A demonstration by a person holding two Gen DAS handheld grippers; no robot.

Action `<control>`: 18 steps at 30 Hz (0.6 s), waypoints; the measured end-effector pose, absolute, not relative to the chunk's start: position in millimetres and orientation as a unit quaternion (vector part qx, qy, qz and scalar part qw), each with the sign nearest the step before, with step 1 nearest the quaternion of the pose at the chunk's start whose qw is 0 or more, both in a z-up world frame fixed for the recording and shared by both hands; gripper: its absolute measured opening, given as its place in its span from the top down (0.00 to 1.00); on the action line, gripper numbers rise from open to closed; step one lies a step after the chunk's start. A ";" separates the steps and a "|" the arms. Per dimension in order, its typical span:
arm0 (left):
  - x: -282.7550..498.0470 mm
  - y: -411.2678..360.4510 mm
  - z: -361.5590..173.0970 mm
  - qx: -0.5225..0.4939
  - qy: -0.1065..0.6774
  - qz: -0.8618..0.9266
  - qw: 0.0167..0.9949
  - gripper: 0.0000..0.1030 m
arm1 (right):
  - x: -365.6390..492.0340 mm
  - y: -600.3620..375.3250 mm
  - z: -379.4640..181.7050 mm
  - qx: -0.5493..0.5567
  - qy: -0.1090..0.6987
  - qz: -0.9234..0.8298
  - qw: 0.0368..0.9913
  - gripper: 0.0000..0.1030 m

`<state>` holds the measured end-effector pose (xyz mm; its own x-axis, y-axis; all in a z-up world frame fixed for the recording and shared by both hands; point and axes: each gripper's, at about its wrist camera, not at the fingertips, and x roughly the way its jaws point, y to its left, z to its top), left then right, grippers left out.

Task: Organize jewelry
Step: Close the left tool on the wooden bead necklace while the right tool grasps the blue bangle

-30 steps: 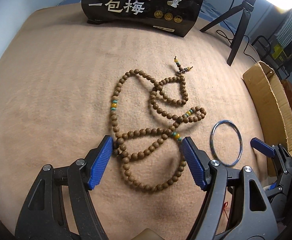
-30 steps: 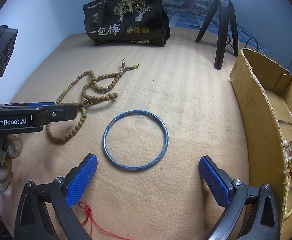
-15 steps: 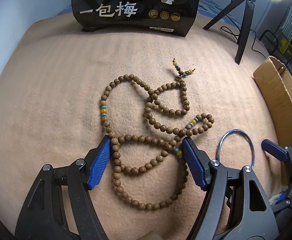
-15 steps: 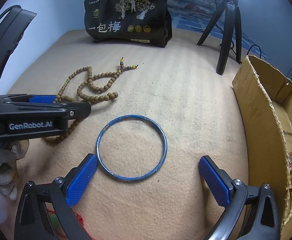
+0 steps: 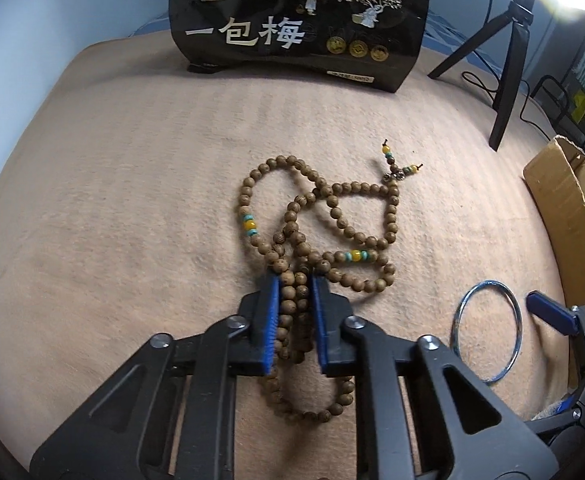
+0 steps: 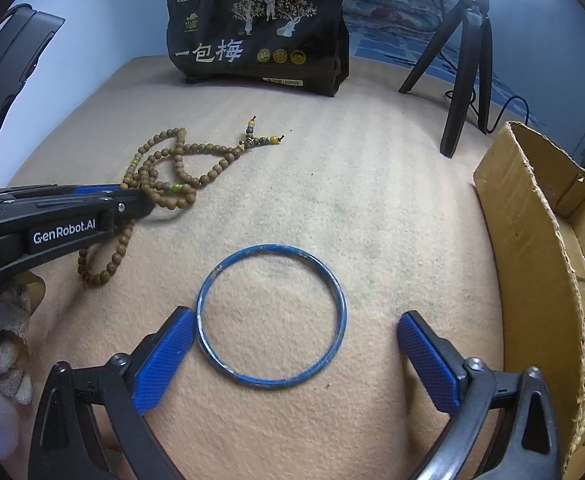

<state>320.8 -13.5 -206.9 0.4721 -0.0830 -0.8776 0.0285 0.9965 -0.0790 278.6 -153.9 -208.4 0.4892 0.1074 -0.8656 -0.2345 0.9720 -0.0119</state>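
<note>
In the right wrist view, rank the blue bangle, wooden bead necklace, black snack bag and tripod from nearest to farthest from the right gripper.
1. Blue bangle, between the right gripper fingers.
2. Wooden bead necklace, left.
3. Tripod, far right.
4. Black snack bag, rear centre.

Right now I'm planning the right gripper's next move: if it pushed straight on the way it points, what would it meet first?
Most likely the blue bangle, lying flat on the beige blanket between the open right gripper fingers; the left blue pad already sits at its rim. Depth is hard to judge, so it might press into the blanket inside the ring.
</note>
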 end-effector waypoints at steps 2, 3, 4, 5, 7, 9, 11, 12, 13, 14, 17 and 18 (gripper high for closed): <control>321.4 -9.5 -206.6 -0.037 0.514 -0.034 0.857 0.90 | 278.4 -152.7 -205.9 -0.061 0.495 0.106 0.860 0.18; 321.4 -7.3 -206.1 -0.043 0.514 -0.034 0.856 0.90 | 278.5 -152.0 -204.5 -0.060 0.495 0.110 0.860 0.29; 321.3 -5.4 -205.5 -0.049 0.515 -0.035 0.855 0.90 | 278.9 -151.6 -203.1 -0.058 0.495 0.112 0.860 0.28; 321.2 -3.7 -204.2 -0.054 0.515 -0.034 0.855 0.90 | 279.0 -151.5 -202.7 -0.057 0.496 0.112 0.859 0.28; 319.9 0.5 -199.7 -0.060 0.513 -0.031 0.856 0.91 | 279.5 -152.7 -202.0 -0.049 0.499 0.113 0.858 0.28; 319.1 5.4 -193.1 -0.070 0.508 -0.030 0.858 0.91 | 279.9 -153.3 -200.1 -0.044 0.499 0.114 0.858 0.29; 316.5 11.3 -184.1 -0.081 0.502 -0.032 0.860 0.91 | 279.2 -153.2 -195.4 -0.041 0.497 0.118 0.859 0.29; 314.8 14.3 -178.5 -0.087 0.497 -0.033 0.863 0.91 | 278.8 -153.0 -192.2 -0.039 0.495 0.119 0.860 0.29; 313.2 16.6 -174.1 -0.090 0.493 -0.033 0.865 0.92 | 277.6 -152.8 -189.9 -0.037 0.492 0.120 0.861 0.29; 311.0 19.7 -167.7 -0.095 0.488 -0.033 0.867 0.96 | 276.5 -152.0 -185.6 -0.036 0.489 0.122 0.863 0.29; 305.3 26.6 -152.3 -0.109 0.476 -0.039 0.872 0.96 | 273.3 -149.4 -175.9 -0.036 0.479 0.124 0.868 0.29; 304.0 27.4 -147.7 -0.110 0.473 -0.041 0.873 0.96 | 271.5 -148.6 -172.0 -0.037 0.475 0.126 0.870 0.29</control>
